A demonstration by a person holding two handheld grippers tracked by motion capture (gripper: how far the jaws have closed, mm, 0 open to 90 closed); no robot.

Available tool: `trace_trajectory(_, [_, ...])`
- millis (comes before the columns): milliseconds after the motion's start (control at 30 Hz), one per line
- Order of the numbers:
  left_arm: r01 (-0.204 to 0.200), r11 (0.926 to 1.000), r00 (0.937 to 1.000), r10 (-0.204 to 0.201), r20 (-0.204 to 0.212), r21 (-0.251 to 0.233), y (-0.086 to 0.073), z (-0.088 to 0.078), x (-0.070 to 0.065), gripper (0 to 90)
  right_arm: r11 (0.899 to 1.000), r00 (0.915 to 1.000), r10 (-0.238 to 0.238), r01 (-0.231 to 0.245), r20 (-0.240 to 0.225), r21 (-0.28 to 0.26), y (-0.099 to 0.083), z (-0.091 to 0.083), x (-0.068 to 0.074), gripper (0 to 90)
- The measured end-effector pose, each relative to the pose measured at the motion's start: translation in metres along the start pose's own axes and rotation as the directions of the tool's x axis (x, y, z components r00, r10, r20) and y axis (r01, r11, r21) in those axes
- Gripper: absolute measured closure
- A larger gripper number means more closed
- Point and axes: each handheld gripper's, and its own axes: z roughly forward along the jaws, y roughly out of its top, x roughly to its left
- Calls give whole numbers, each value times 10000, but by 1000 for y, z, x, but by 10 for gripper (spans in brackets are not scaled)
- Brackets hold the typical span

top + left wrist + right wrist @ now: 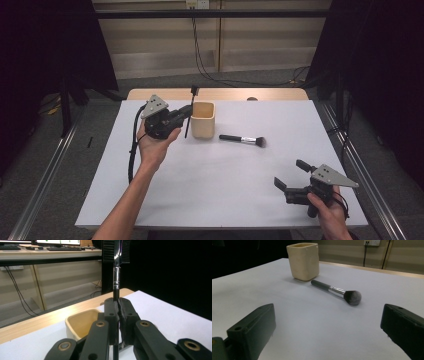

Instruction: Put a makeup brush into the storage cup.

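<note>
Left hand-held gripper (188,114): jaws clamped on the thin black brush (116,277), held upright just left of the cup (203,120), head up.
Right hand-held gripper (291,174): jaws wide apart, holding nothing, well apart from the cup, toward the table's (210,170) near right corner.
Second brush (243,140): lies flat just right of the cup, bristles pointing away from it.

The cup (203,120) stands on the table (225,195), toward its far edge and left of centre. A brush (243,140) lies flat on the table just right of the cup, handle toward the cup, bristles pointing right. The left gripper (186,114) sits just left of the cup, holding a second brush (116,277) upright beside the cup's rim. The right gripper (290,173) is at the near right corner, well apart from the cup.
</note>
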Motion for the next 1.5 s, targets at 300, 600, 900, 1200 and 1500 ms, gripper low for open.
trace_trajectory(300, [-9, 9998, 10000, 9, 32, -187, 10, 10, 5, 857, 10000, 10000, -29, 29, -15, 5, 1, -1, -4, 0])
trace_trajectory(600, [45, 9995, 10000, -44, 7, -327, 17, 21, 8, 858, 10000, 10000, -6, 6, -6, 14, 1, -1, -8, 0])
trace_trajectory(900, [-124, 9987, 9998, 117, -149, -495, 24, 32, 11, 857, 10000, 10000, 50, -50, -39, 11, 1, -1, -9, 0])
trace_trajectory(1200, [-6, 9986, 10000, 2, -70, -522, 21, 51, 10, 857, 9999, 9999, 149, -150, -82, -44, 1, -2, -8, 0])
trace_trajectory(1500, [-141, 9986, 9998, 134, -144, -503, 18, 67, 19, 858, 9999, 9999, 159, -160, 38, 51, 0, -2, -8, 0])
